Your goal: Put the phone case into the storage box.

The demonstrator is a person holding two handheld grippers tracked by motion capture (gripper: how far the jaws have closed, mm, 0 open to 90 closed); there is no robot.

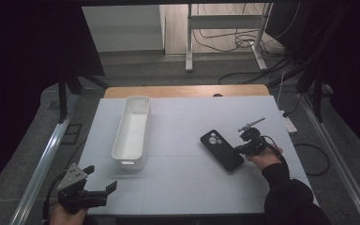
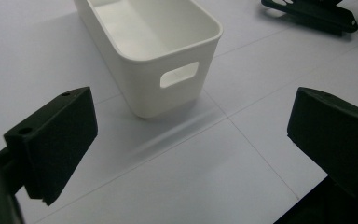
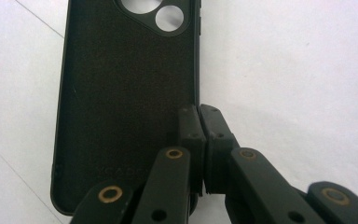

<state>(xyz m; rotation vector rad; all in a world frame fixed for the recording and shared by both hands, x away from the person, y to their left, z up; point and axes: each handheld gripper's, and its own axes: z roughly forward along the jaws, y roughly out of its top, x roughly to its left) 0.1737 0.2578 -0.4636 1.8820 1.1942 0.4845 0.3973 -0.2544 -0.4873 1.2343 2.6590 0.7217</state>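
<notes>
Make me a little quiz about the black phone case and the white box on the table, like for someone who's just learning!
1. True or false: the right gripper is shut on the side wall of the phone case.
2. What lies inside the white box? A) a phone B) nothing C) a cable
3. Fill in: the left gripper has its jaws ____ above the table, with nothing between them.

Key:
1. True. In the right gripper view the pads pinch the case's edge.
2. B. The left gripper view shows the near part of its inside bare, and the high view shows the rest bare as well.
3. open
</notes>
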